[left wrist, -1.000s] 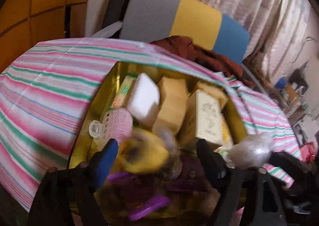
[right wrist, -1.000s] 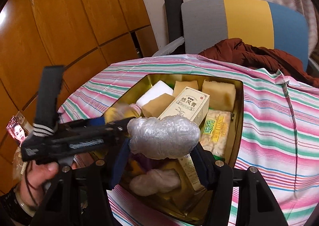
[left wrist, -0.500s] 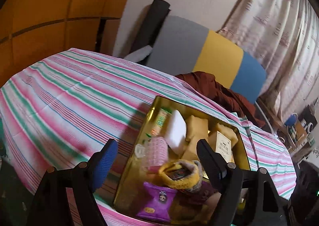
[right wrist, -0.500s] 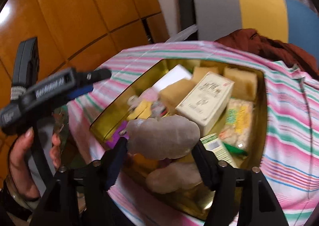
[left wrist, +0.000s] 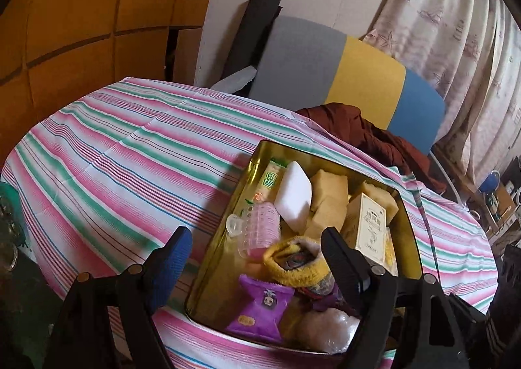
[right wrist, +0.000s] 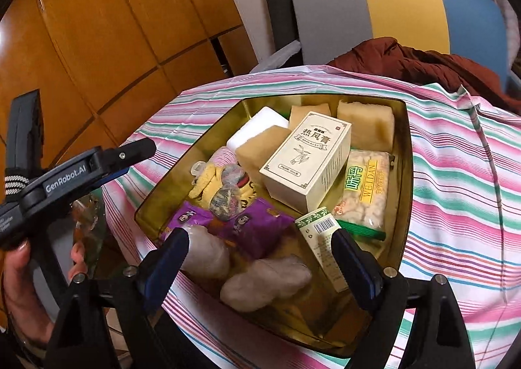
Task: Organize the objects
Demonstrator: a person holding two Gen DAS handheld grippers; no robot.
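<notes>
A gold tin [right wrist: 403, 173] stands on the striped tablecloth [left wrist: 114, 157], packed with a cream box [right wrist: 306, 160], yellow sponges [right wrist: 364, 128], a white block [left wrist: 293, 196], purple packets [right wrist: 257, 229] and a yellow sock [left wrist: 293, 258]. My right gripper [right wrist: 260, 255] hovers over the tin's near end with its jaws opening. A clear-wrapped bundle [right wrist: 265, 278] lies loose in the tin below them, untouched by the pads. My left gripper [left wrist: 257, 255] is open and holds nothing, over the tin's near left corner [left wrist: 195, 304]. A hand [right wrist: 19, 271] carries it at the left of the right wrist view.
A chair [left wrist: 342, 76] with a grey, yellow and blue back stands behind the table, with a dark red garment [left wrist: 374, 138] on its seat. Wooden panels [right wrist: 97, 27] line the left wall. Curtains [left wrist: 456, 27] hang at the right. The cloth falls away at the near edge.
The right gripper's jaws widened and the clear-wrapped bundle dropped from them into the tin. The left gripper drew back and up, leaving the yellow sock in the tin.
</notes>
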